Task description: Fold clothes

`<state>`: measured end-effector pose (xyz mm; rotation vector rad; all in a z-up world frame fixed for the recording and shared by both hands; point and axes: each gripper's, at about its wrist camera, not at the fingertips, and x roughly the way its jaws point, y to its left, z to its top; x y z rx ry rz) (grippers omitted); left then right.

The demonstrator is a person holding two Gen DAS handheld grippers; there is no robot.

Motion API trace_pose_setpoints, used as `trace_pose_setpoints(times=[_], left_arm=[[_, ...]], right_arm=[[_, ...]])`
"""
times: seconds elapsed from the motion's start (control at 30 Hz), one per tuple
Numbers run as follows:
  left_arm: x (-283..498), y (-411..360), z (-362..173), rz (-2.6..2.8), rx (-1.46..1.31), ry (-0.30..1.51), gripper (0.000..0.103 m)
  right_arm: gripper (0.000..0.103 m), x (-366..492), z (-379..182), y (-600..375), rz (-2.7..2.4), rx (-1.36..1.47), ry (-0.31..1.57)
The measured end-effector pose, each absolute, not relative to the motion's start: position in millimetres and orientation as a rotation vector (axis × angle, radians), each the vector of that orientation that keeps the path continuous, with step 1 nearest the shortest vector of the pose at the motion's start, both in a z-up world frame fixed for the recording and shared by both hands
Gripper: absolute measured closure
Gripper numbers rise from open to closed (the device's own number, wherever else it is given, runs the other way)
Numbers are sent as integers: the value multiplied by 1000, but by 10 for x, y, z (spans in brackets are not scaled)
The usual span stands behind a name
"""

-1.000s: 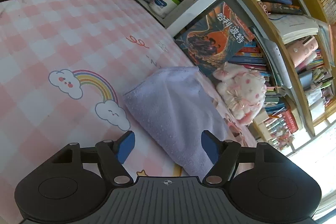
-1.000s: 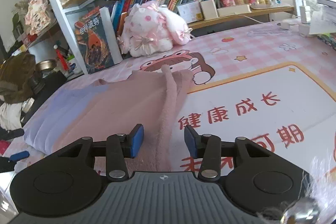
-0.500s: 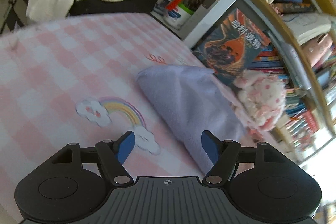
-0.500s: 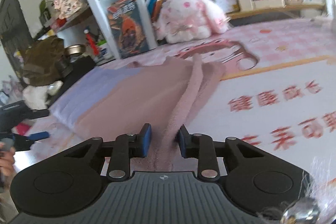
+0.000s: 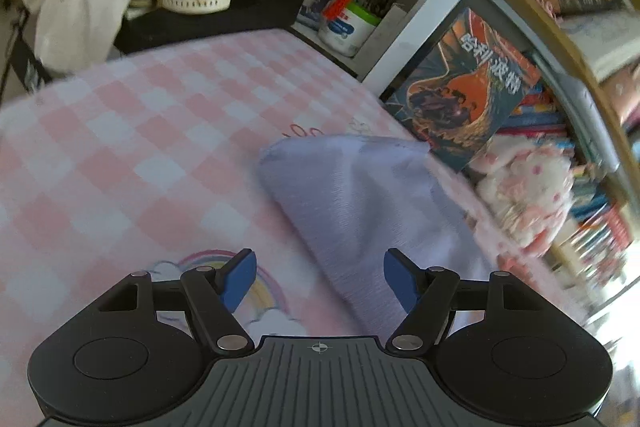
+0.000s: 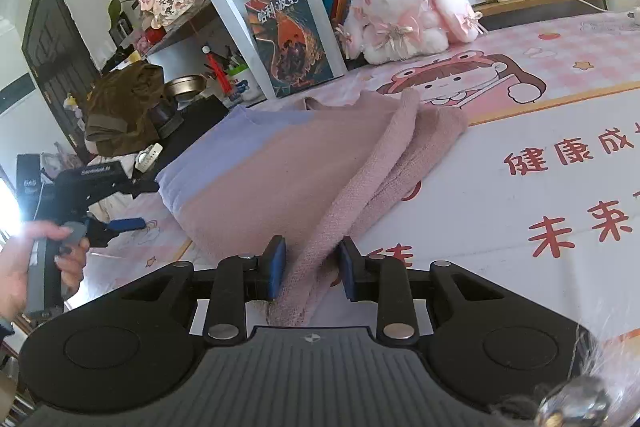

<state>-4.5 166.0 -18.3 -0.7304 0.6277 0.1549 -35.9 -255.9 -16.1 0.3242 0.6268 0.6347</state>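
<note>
Pink-lilac garment (image 6: 280, 163) on desk (image 6: 540, 155); raised pink fold runs forward from right hand-held gripper (image 6: 310, 271), clamped on it. Left hand-held gripper (image 5: 316, 281) apart, hovering at lilac end.

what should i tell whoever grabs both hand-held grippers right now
Right hand-held gripper: jaws close around the raised pink edge strip of the garment, not visibly clamped yet.
Left hand-held gripper: open, empty, at the lilac end, over the rainbow print.
Garment: on the pink checked mat, in front of the propped book and plush rabbit; lilac end toward the left gripper, pink end lying in layers.
Left: grip the strip, take the lilac end, finish folding.
</note>
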Motion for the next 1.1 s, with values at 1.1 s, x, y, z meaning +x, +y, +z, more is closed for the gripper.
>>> trace_pose_setpoints(times=[1.1], left_arm=[[509,1966,-498,121,-1053,584,73]], right_arm=[[77,-363,-189,-2605,662,336,622]])
